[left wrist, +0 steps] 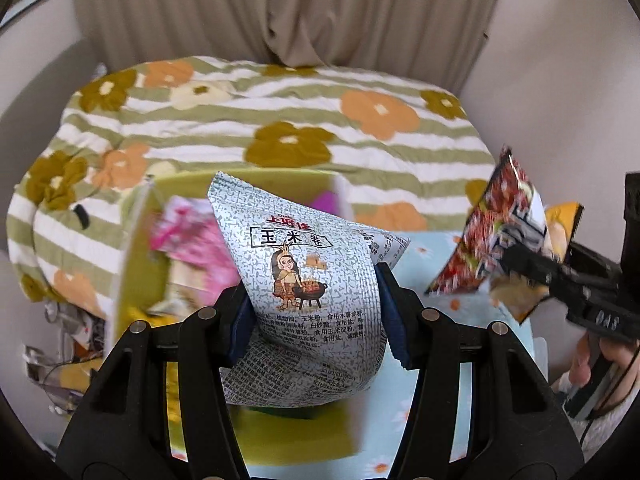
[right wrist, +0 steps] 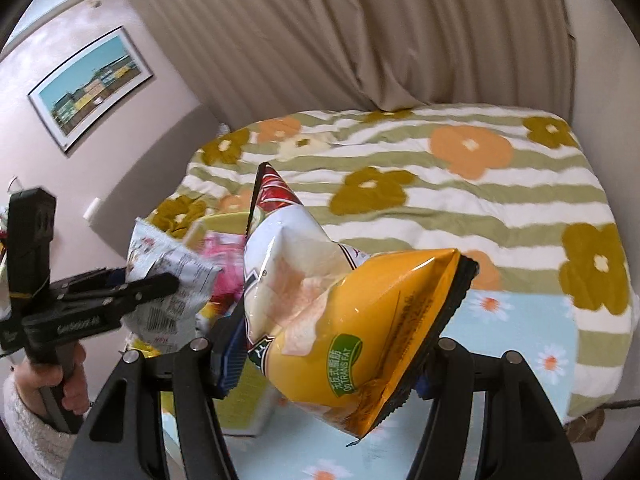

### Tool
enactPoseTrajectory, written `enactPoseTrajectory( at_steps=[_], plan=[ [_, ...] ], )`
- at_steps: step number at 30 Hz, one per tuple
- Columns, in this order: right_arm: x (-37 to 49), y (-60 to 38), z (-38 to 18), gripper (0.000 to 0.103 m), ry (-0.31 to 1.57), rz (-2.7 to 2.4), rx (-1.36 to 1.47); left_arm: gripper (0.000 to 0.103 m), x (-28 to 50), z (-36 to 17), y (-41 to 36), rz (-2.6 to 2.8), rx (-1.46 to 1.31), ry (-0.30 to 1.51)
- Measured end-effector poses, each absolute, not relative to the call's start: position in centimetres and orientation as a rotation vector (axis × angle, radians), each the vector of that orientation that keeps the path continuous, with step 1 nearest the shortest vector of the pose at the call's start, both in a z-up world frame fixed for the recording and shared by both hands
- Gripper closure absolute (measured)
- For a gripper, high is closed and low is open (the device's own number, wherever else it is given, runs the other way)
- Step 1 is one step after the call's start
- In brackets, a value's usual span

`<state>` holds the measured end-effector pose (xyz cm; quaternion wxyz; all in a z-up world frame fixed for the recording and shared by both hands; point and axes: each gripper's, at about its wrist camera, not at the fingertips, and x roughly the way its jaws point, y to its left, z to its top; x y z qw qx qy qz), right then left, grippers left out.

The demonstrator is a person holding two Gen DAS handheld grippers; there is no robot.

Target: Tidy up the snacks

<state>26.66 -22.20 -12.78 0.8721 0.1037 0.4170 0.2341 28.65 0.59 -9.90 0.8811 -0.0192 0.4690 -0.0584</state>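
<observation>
My left gripper (left wrist: pixel 316 312) is shut on a silver snack bag (left wrist: pixel 304 280) printed with a cartoon figure and a grill; the bag hangs in the air above a yellow-green box (left wrist: pixel 136 272). The box holds a pink packet (left wrist: pixel 196 240) and other snacks. My right gripper (right wrist: pixel 332 344) is shut on a yellow and white chip bag (right wrist: pixel 352 320), pinched between its blue pads and lifted off the table. From the left wrist view the right gripper (left wrist: pixel 536 268) and its chip bag (left wrist: pixel 500 236) show at the right edge. In the right wrist view the left gripper (right wrist: pixel 152 284) holds the silver bag (right wrist: pixel 168 280) at the left.
A light blue cloth with daisies (left wrist: pixel 432 256) covers the table under both grippers. Behind it lies a bed with a green-striped flowered quilt (left wrist: pixel 280 120), then beige curtains (right wrist: pixel 360 40). A framed picture (right wrist: pixel 88 88) hangs on the left wall. Cluttered wrappers (left wrist: pixel 64 352) lie low left.
</observation>
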Motion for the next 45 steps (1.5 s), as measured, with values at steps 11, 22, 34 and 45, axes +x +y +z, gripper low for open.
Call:
enactPoseTrajectory(
  at_steps=[11, 22, 34, 45],
  plan=[
    [26.6, -12.2, -12.8, 0.043, 0.911, 0.523, 0.206, 0.052, 32.6, -10.0, 10.5, -0.095, -0.019, 0.984],
    [24.2, -9.6, -13.1, 0.043, 0.934, 0.432, 0.22, 0.0, 31.7, -11.3, 12.6, -0.115, 0.077, 0.949],
    [21.9, -5.2, -13.2, 0.043, 0.969, 0.489, 0.205, 0.0, 24.1, -11.2, 14.4, -0.089, 0.119, 0.929],
    [20.0, -3.2, -14.5, 0.009, 0.994, 0.333, 0.051, 0.0, 19.9, -11.6, 16.8, -0.016, 0.063, 0.938]
  ],
)
